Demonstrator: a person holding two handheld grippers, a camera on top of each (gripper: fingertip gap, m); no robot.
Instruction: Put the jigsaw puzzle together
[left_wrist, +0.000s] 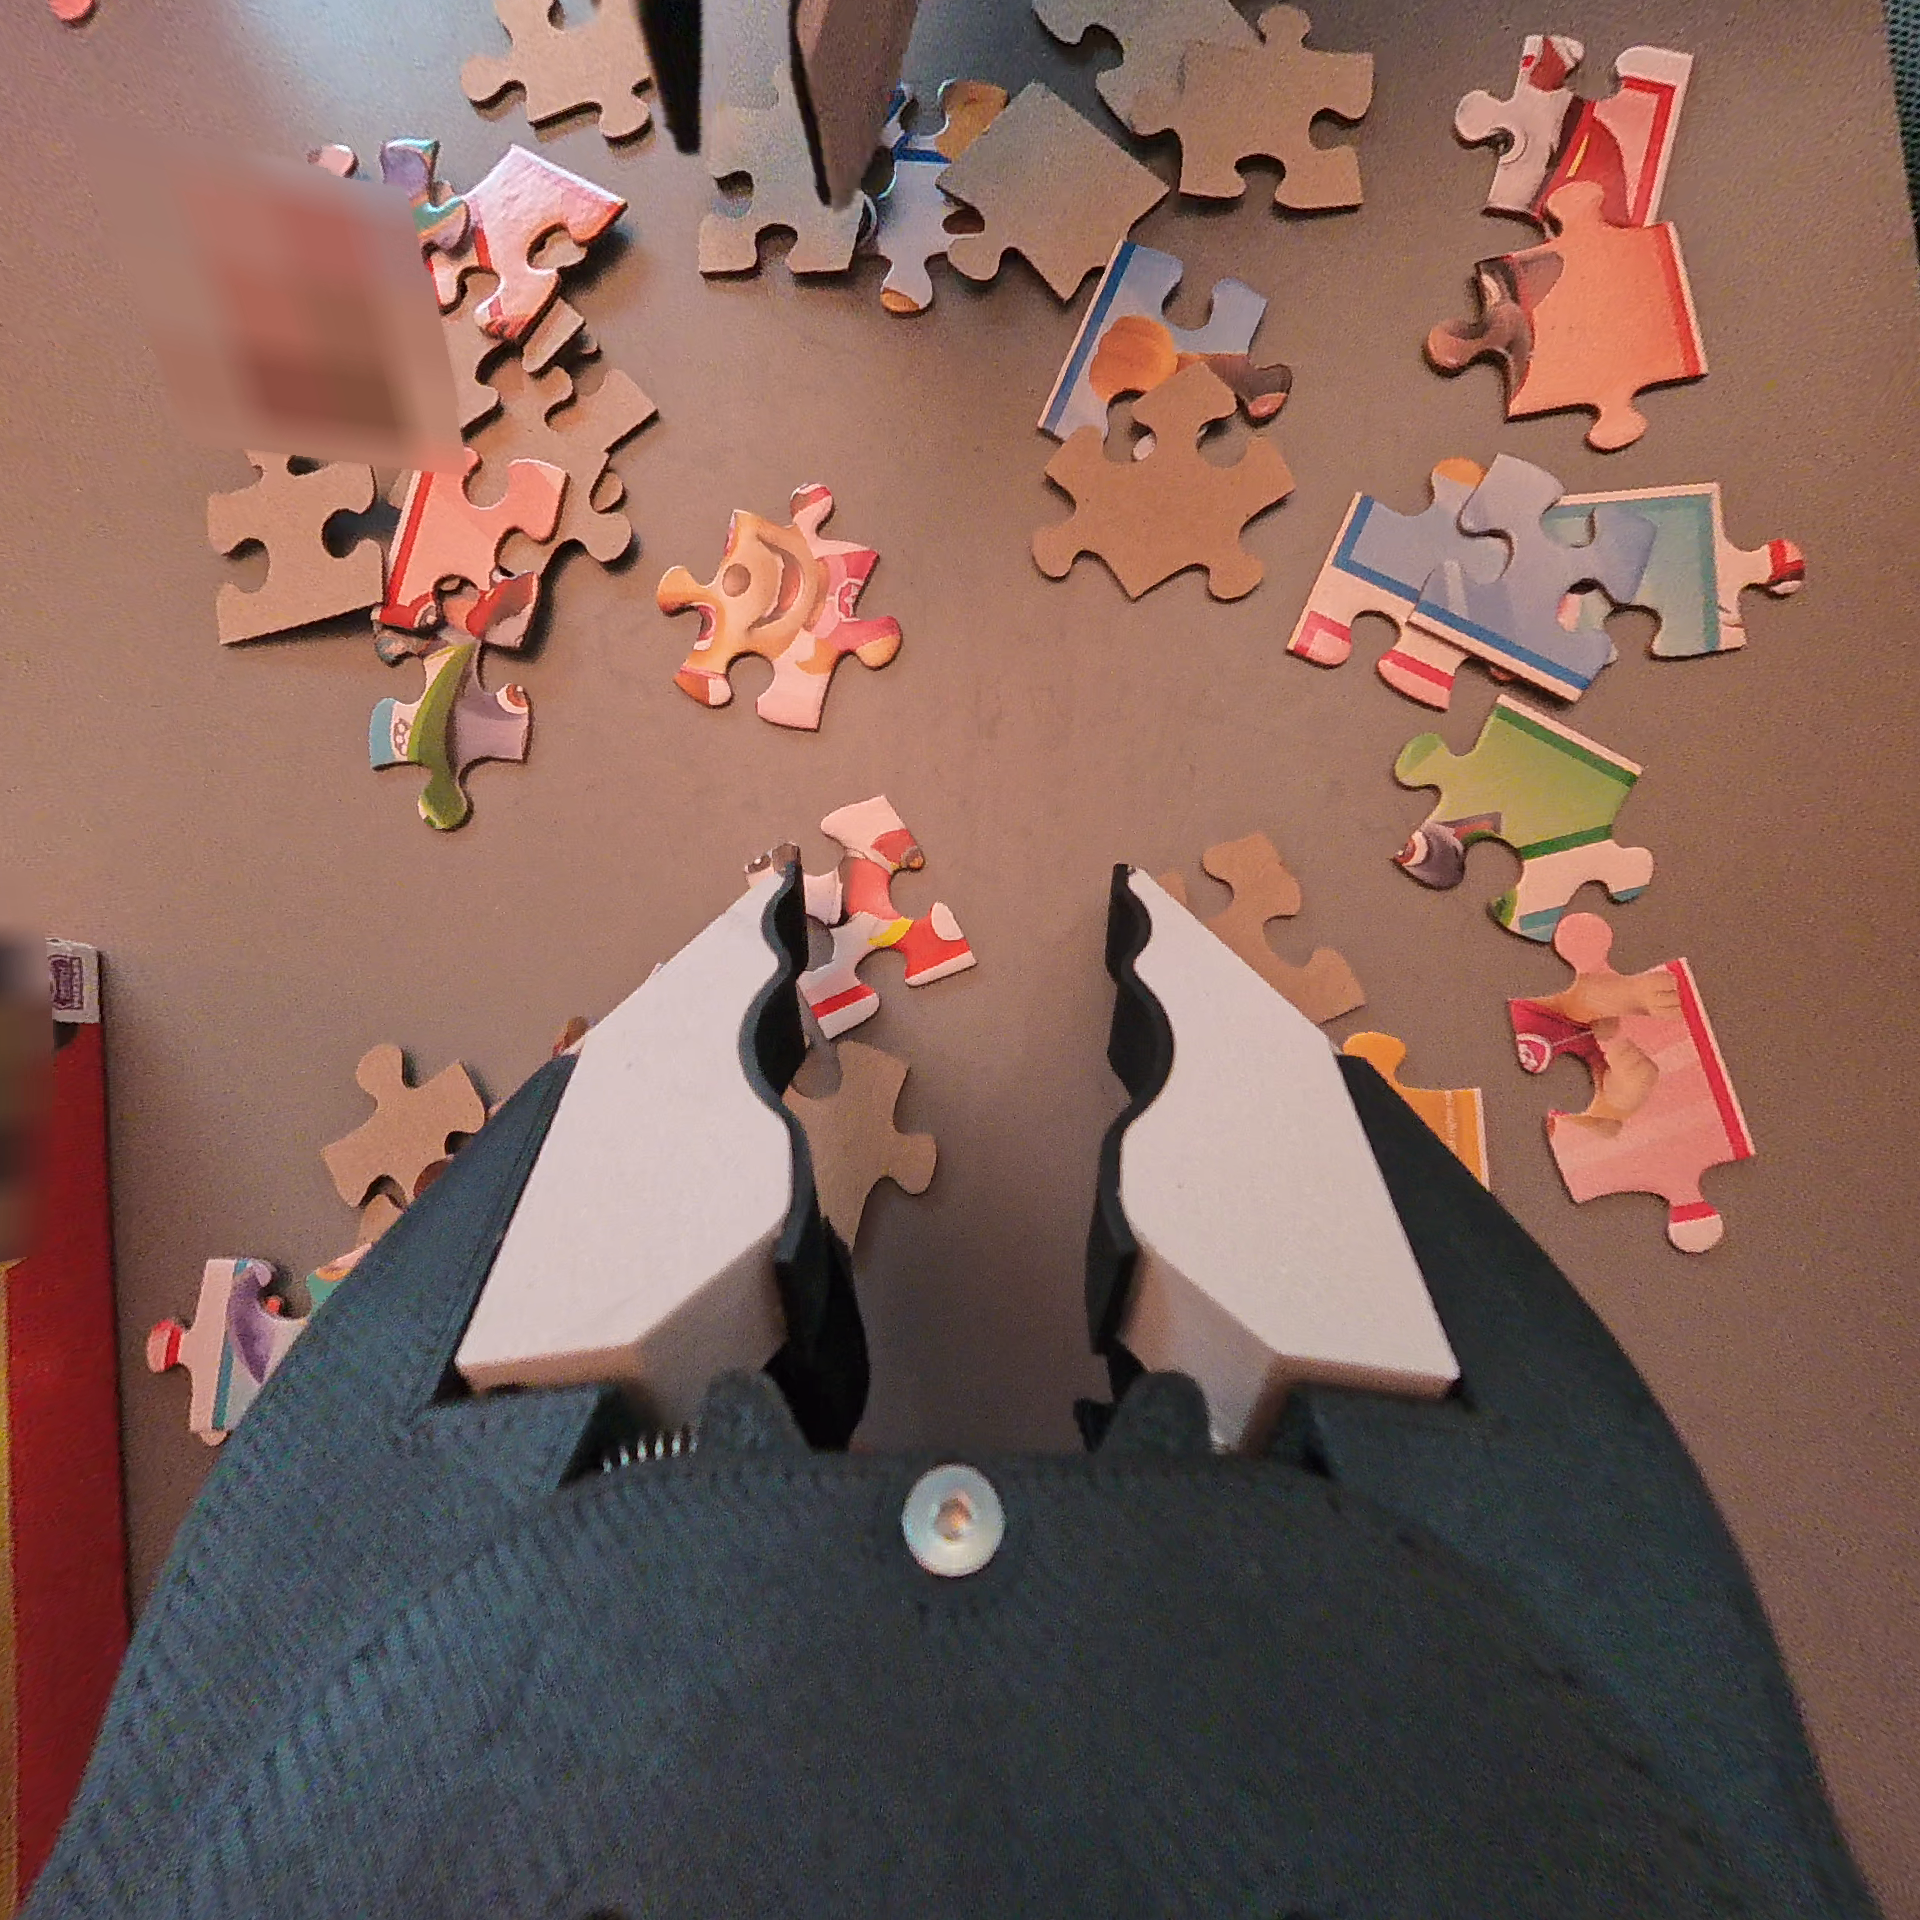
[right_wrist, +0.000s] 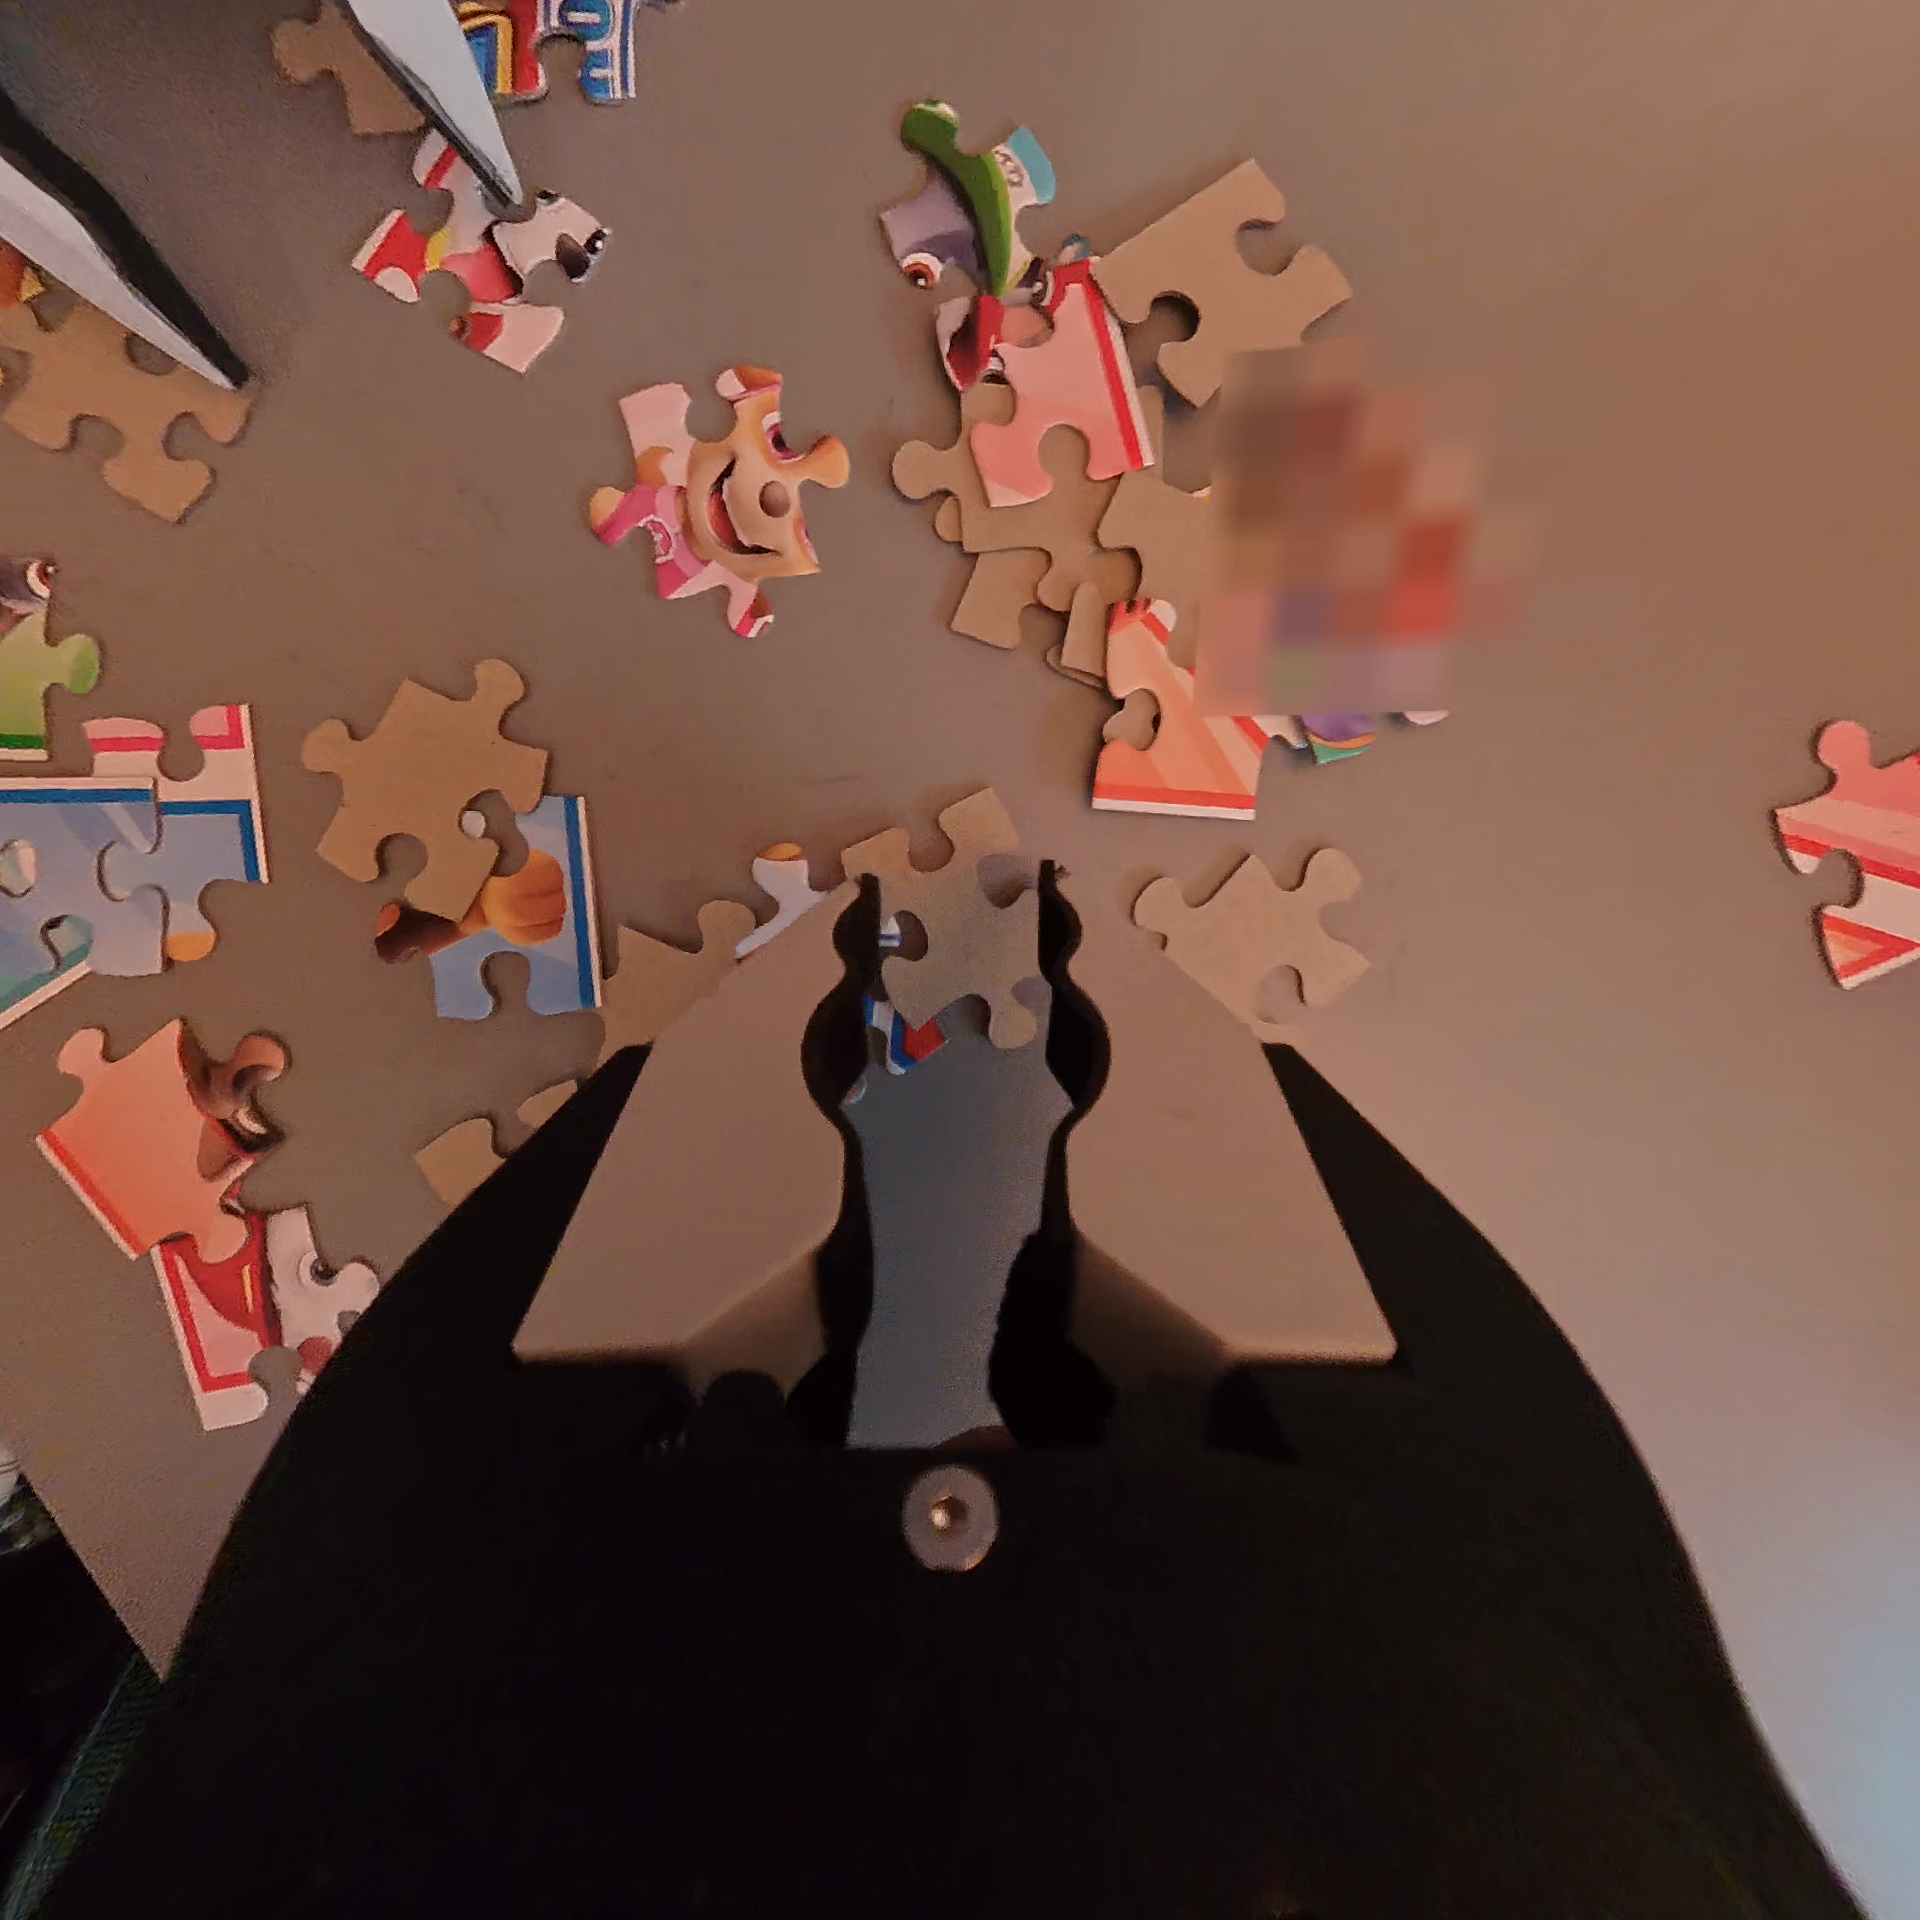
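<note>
Nearest me, between the tips of my right gripper (right_wrist: 958, 883), sits a face-down cardboard piece (right_wrist: 961, 935) stacked on a blue-and-red printed one. The jaws stand narrowly apart on either side of it, and I cannot tell whether they pinch it or only frame it. I judge I hold low over this stack to lift or turn the top piece so its picture shows.

My left gripper (left_wrist: 956, 883) hangs spread wide with nothing in it, above a bare patch of the grey bench (left_wrist: 997, 727). Its left finger overlaps a red-and-white piece (left_wrist: 894, 914), probably its next pick.

No two jigsaw pieces look properly locked yet, so assembly has barely begun. They lie scattered across the bench, many brown side up, others showing bright cartoon print. A pup-face piece (right_wrist: 727, 499) lies alone mid-bench, blue border pieces (left_wrist: 1538, 582) overlap toward one side, and a loose heap (right_wrist: 1049, 488) sits opposite them. A red box edge (left_wrist: 62, 1351) lies along the bench's margin.
</note>
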